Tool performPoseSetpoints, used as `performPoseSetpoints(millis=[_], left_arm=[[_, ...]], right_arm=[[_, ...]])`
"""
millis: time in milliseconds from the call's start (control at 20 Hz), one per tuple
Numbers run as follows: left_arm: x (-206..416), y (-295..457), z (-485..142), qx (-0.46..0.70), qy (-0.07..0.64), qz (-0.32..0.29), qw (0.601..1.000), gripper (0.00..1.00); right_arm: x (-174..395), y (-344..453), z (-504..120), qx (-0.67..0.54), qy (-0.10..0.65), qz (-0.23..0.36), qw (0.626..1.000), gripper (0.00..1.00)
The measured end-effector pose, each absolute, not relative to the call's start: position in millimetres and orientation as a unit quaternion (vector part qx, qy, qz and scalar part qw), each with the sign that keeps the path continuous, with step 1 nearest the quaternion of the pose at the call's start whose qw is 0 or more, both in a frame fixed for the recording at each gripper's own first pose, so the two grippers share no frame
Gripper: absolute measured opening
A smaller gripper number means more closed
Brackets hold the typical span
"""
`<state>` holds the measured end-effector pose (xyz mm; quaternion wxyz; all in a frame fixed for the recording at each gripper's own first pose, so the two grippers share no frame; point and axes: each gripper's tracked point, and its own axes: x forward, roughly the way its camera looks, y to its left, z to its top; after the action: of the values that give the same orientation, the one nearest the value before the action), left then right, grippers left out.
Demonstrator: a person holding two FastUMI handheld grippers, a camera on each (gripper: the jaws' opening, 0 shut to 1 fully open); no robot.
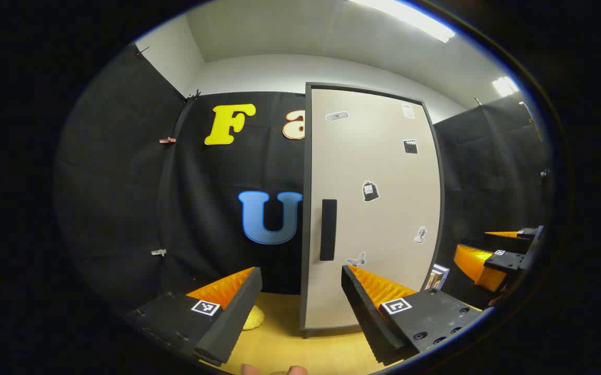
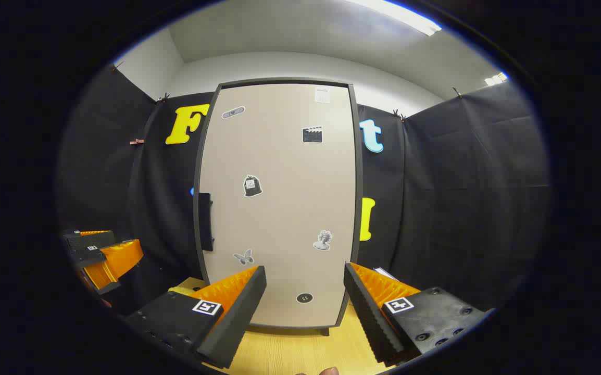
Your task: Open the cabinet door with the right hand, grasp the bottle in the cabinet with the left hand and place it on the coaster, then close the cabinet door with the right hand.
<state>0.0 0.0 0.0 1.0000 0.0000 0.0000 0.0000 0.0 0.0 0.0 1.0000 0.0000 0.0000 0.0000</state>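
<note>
While the cabinet (image 2: 279,208) stands shut on the wooden table (image 2: 290,354), both grippers hang in front of it with nothing between their fingers. In the right gripper view the door (image 2: 285,156) faces the camera almost squarely, a pale panel in a dark frame dotted with small stickers (image 2: 252,186), and its dark handle (image 2: 205,221) sits at the door's left edge about halfway up. The right gripper (image 2: 304,297) has its fingers spread wide, held apart from the door and touching nothing. Off at the left edge of that view the left gripper (image 2: 100,258) hovers beside the cabinet.

In the left gripper view the cabinet (image 1: 373,208) is seen from a slant, with the handle (image 1: 328,229) on the near left edge of the door (image 1: 378,172). The left gripper (image 1: 300,278) is spread open too, its fingers empty and short of the door. A pale yellow round thing (image 1: 253,319) lies on the table (image 1: 300,349) left of the cabinet's base, partly hidden behind the left finger; I cannot tell whether it is the coaster. The right gripper (image 1: 498,255) shows at the right edge. A small box (image 1: 437,277) leans at the cabinet's right bottom corner. With the door closed, the bottle is hidden from me.
</note>
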Motion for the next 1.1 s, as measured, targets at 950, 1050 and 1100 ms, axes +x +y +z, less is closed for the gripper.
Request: performPoseSetpoints(millis=[950,1050,1100], left_arm=[[-2,27,-5,0.021,0.003,0.01,1.0,0.97],[-1,35,-6,0.017,0.005,0.012,1.0,0.97],[0,38,-7,0.015,0.005,0.013,1.0,0.96]], right_arm=[[6,29,7,0.014,-0.006,0.013,1.0,0.98],[14,42,13,0.011,-0.011,0.022,1.0,0.97],[19,48,15,0.012,-0.01,0.025,1.0,0.97]])
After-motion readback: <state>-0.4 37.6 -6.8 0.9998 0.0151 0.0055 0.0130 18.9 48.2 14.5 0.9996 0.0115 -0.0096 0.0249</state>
